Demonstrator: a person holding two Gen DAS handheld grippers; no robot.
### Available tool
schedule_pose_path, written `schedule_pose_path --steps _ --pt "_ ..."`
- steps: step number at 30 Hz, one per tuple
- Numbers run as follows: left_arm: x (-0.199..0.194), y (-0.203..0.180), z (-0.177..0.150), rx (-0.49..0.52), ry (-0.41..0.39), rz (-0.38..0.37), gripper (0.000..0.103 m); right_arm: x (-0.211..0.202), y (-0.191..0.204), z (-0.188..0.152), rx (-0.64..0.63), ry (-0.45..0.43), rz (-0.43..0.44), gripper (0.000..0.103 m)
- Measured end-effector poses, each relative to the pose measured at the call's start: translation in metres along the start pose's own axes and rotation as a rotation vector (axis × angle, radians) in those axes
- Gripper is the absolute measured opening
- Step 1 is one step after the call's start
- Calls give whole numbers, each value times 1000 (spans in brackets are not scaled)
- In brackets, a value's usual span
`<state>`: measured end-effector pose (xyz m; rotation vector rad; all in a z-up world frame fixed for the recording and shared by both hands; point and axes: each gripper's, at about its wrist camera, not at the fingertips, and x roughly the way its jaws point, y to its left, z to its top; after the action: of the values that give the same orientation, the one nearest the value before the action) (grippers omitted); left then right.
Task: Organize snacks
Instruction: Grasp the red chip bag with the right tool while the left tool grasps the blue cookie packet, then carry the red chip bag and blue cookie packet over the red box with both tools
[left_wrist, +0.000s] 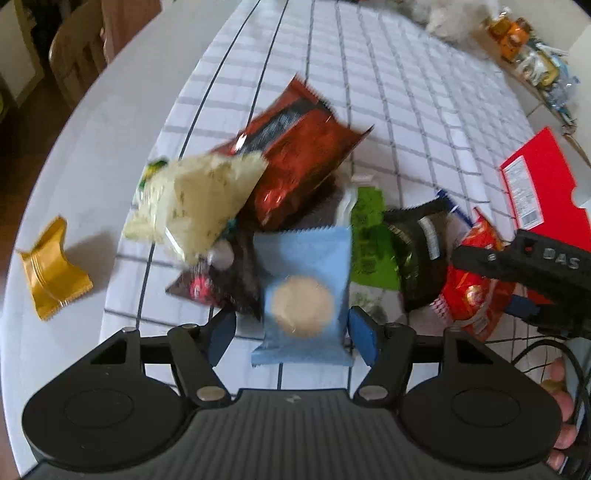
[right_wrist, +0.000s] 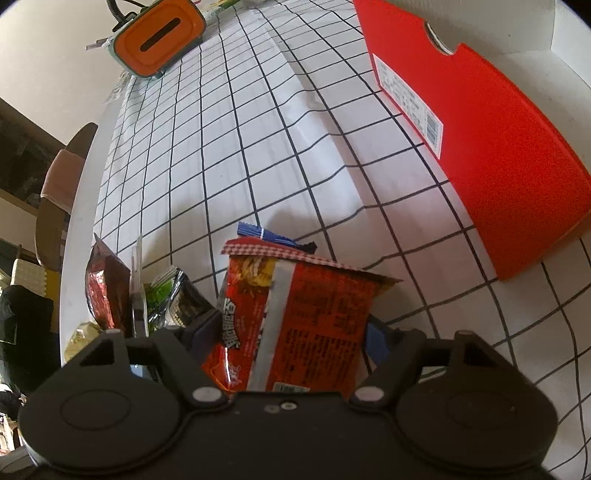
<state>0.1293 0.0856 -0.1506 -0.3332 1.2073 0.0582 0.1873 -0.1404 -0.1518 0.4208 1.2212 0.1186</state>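
Observation:
A pile of snack packets lies on the checked tablecloth (left_wrist: 369, 74). In the left wrist view a light blue biscuit packet (left_wrist: 303, 291) lies flat between the pads of my left gripper (left_wrist: 293, 332). The right pad meets its edge and the left pad stands a little apart, so the jaws are open. In the right wrist view my right gripper (right_wrist: 291, 336) is shut on a red noodle packet (right_wrist: 303, 325), both pads against its sides. The same red noodle packet (left_wrist: 472, 291) shows under that gripper's black body at the right of the left wrist view.
Behind the blue packet lie a pale packet (left_wrist: 195, 203), a dark red foil bag (left_wrist: 295, 158), a green packet (left_wrist: 369, 240) and a black one (left_wrist: 417, 251). A gold packet (left_wrist: 51, 266) sits apart at left. A red box (right_wrist: 498, 147) stands right; an orange-topped box (right_wrist: 159, 40) is far back.

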Motion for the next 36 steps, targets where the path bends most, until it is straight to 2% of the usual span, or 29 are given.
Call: schedule_pose_path --steps 5,7,10,18,25,36 --pt "-1 0 0 -1 -8 -14 61 -2 -1 -1 -10 -8 6 71" --pt "-2 -1 0 -1 -7 -32 52 -3 -3 -1 -8 -11 10 69" --pt "-2 -4 -1 7 -13 -34 46 -4 -3 -1 -17 -20 10 67" --pt "-8 -4 -5 31 -37 -37 44 -18 -4 -8 -26 -43 21 64" --pt "-21 -3 -14 58 -67 -49 35 -40 -8 -18 -26 -68 19 64" --pt "-23 11 -17 60 -62 -110 37 -70 -19 -45 10 -99 22 64"
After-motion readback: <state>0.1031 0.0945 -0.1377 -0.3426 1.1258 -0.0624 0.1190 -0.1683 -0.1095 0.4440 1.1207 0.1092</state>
